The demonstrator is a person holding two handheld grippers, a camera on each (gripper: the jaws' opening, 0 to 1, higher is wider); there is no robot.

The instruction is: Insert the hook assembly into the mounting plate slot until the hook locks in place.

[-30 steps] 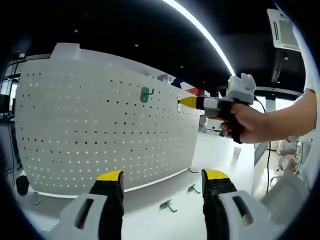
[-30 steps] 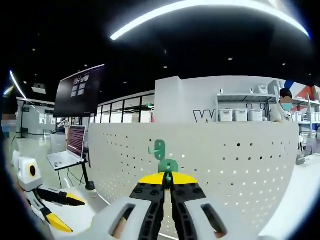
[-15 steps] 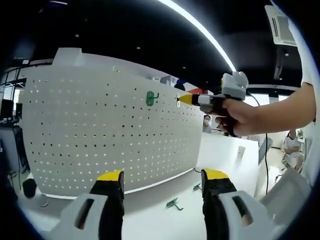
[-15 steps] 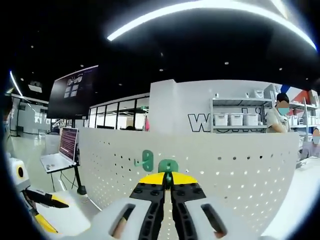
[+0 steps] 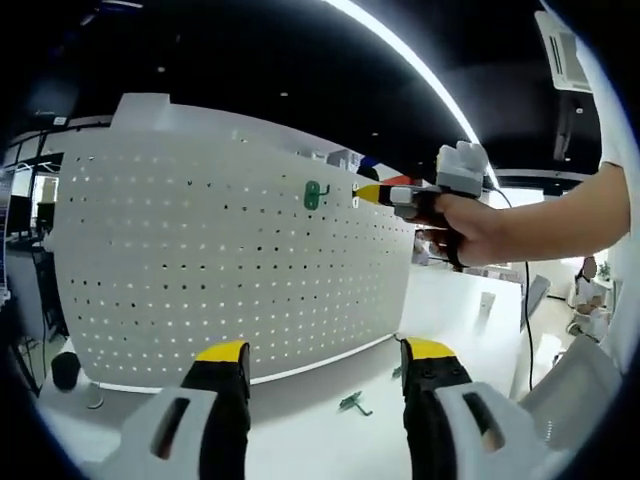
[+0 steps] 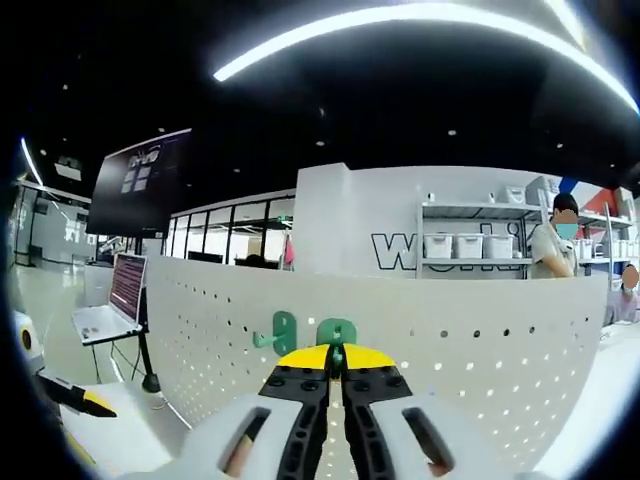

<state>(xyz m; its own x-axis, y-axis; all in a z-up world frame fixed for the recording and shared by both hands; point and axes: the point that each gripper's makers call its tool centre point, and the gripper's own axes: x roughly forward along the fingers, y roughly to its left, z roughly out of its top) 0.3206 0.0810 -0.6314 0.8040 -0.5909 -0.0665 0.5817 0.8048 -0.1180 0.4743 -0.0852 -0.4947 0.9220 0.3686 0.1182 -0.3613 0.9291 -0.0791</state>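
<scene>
Green plastic is what I have in my right gripper (image 6: 337,362): a small hook (image 6: 337,332) pinched between the closed yellow-tipped jaws, its rounded top with a hole showing just above the tips, held up against the white pegboard (image 6: 480,340). Whether its back is seated in a slot I cannot tell; the jaws hide its lower part. Just to its left in the right gripper view a second green hook (image 6: 281,333) hangs on the board with its prong pointing left.

In the left gripper view I see that mounted hook (image 5: 315,194) high on the pegboard (image 5: 200,270), and the right gripper (image 5: 368,194) held by a hand (image 5: 462,228) with its yellow tip at the board close beside it; the hook it carries is too small to make out there. My left gripper (image 5: 325,365) stands open, holding nothing, jaws well apart above the white table (image 5: 300,440). One loose green hook (image 5: 354,403) lies on the table near the board's foot; something small beside my right-hand jaw is partly hidden. That makes three hooks I can count.
</scene>
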